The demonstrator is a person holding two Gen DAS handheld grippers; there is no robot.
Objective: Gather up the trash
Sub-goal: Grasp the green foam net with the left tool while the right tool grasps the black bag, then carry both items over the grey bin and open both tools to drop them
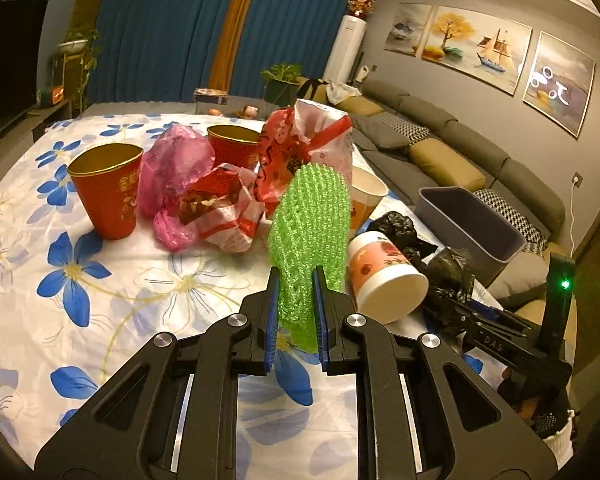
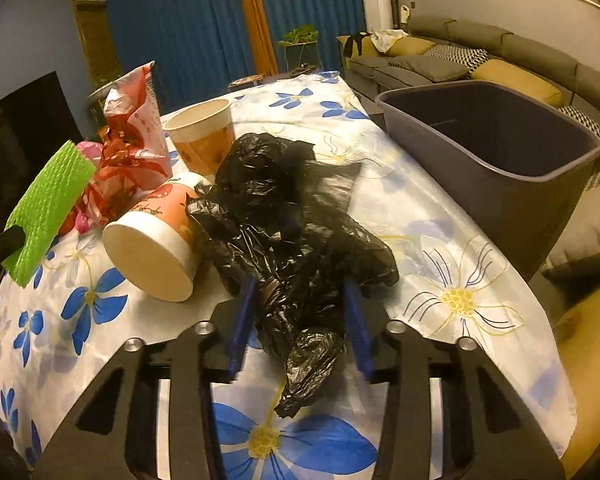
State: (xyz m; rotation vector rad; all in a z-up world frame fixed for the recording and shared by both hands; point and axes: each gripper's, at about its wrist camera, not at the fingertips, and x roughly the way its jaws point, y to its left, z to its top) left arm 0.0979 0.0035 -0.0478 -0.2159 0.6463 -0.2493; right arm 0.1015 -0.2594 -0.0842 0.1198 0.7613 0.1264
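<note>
Meanwhile, on the floral tablecloth [image 1: 60, 264], left gripper [image 1: 296, 300] clamps green foam net [image 1: 312, 220]; right gripper [image 2: 300, 320] straddles black bag [image 2: 292, 224], parted.

- The tipped cup [image 2: 156, 248] lies on its side on the worktop [image 2: 452, 240], its base toward the camera.
- The crumpled bag [image 2: 292, 216] lies touching the tipped cup, on its right, between the right tongs [image 2: 300, 336].
- An upright cup [image 2: 202, 136] stands just behind the tipped cup.
- The bin [image 2: 500, 160] stands right of the crumpled bag, at the worktop's right edge.
- The foam net [image 1: 308, 248], in the left tongs [image 1: 296, 312], is left of the tipped cup.
- A snack wrapper [image 2: 134, 144] stands behind the net.
</note>
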